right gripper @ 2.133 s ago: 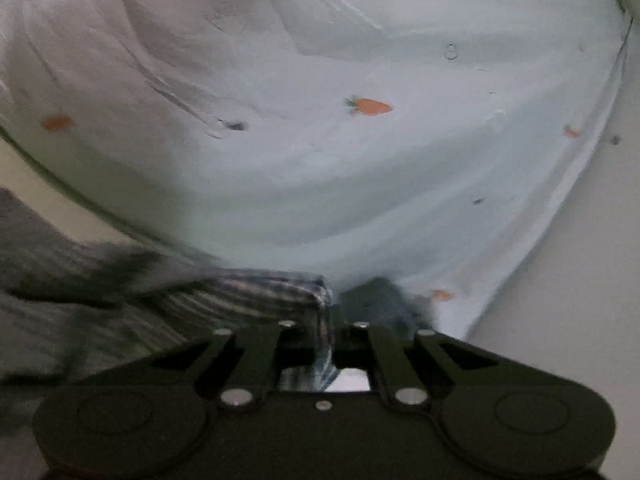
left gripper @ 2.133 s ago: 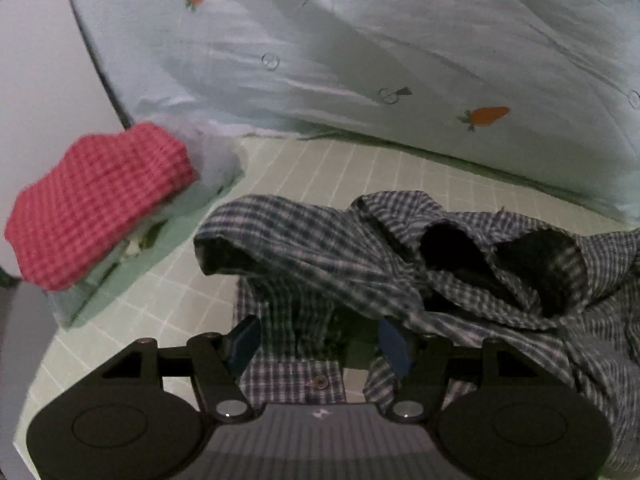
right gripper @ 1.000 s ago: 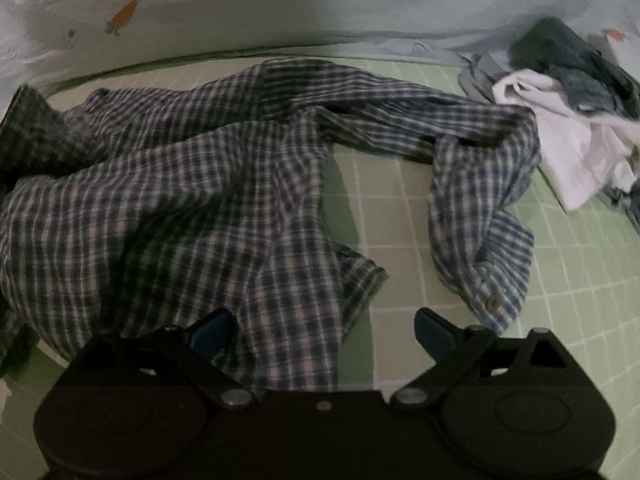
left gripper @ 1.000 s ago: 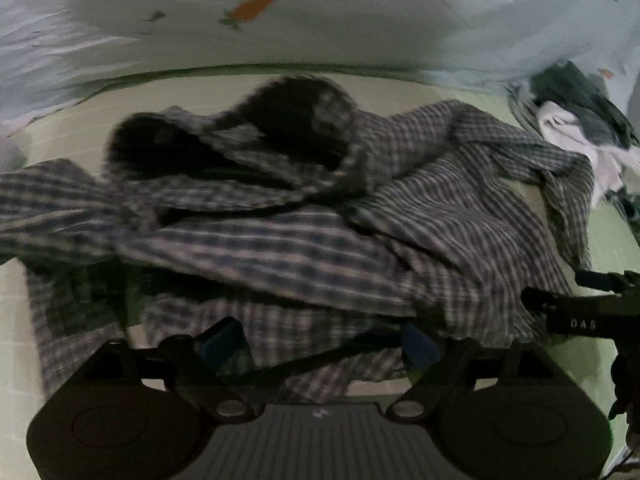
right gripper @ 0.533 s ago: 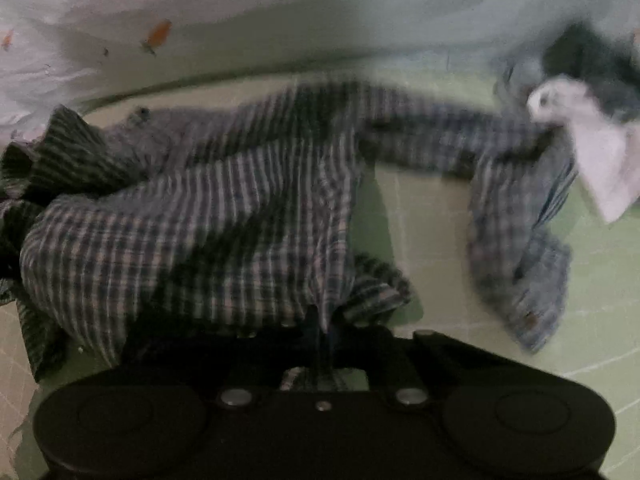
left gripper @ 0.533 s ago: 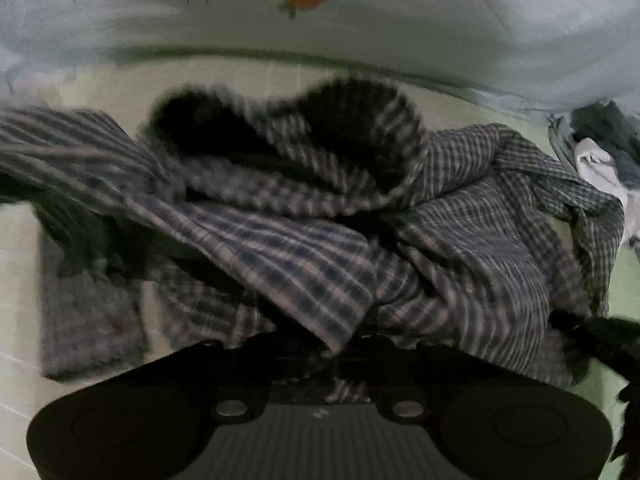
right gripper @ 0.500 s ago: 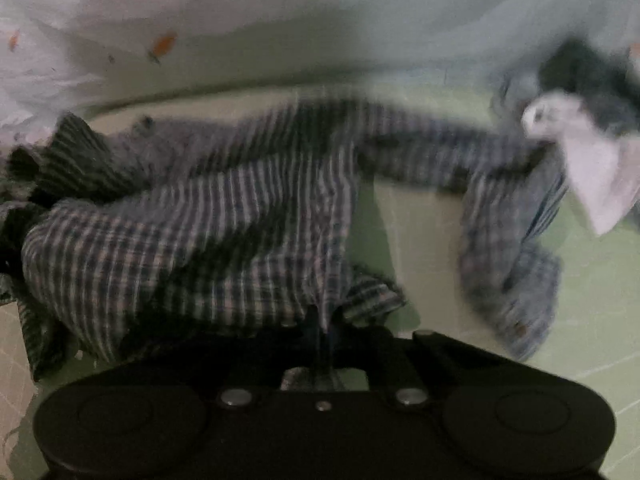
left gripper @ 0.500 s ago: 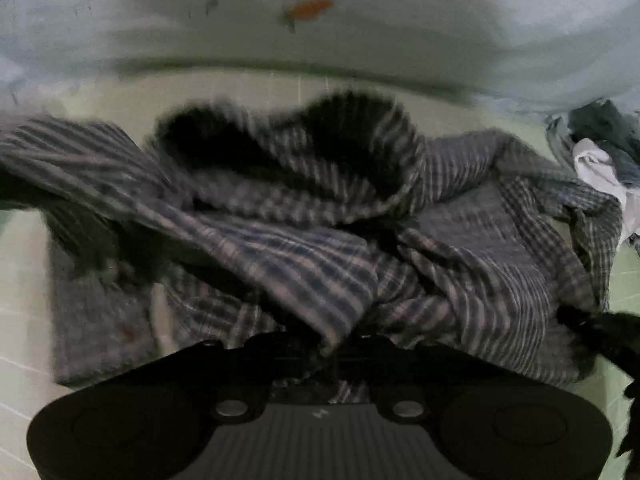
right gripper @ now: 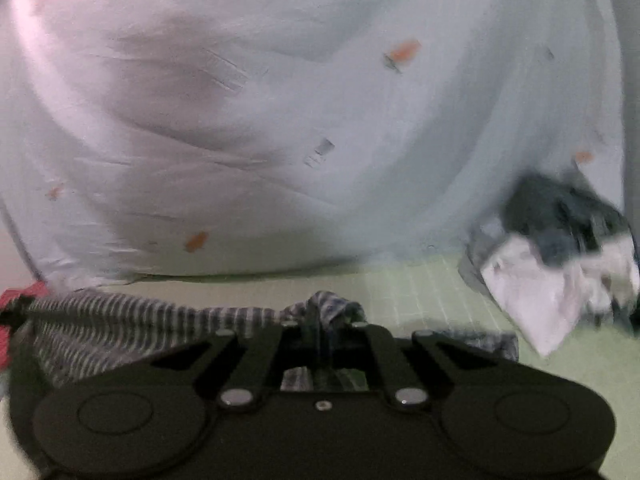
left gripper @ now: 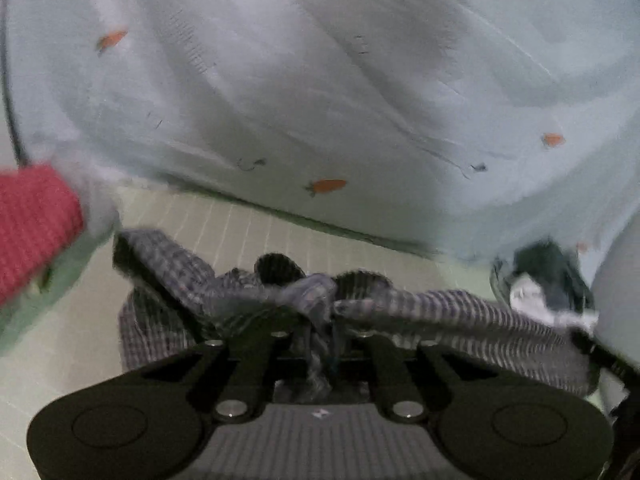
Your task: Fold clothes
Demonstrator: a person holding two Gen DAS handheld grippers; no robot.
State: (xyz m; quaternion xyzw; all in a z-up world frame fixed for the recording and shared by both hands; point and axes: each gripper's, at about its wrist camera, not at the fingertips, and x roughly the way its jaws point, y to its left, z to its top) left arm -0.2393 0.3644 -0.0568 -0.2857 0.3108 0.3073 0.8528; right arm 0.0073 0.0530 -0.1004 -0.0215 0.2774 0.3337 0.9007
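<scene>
No words, numbers or brand names to read anywhere. Only small orange carrot pictures (left gripper: pixel 326 186) printed on the pale blue hanging cloth sheet (left gripper: pixel 360 80), too blurry for any letters. A tiny pale mark (left gripper: pixel 320 413) on the black gripper body, below that sheet, not readable.

- Both grippers, open a second ago, now pinch the plaid shirt (left gripper: pixel 460 312).
- The shirt has risen from a heap, stretched between them.
</scene>
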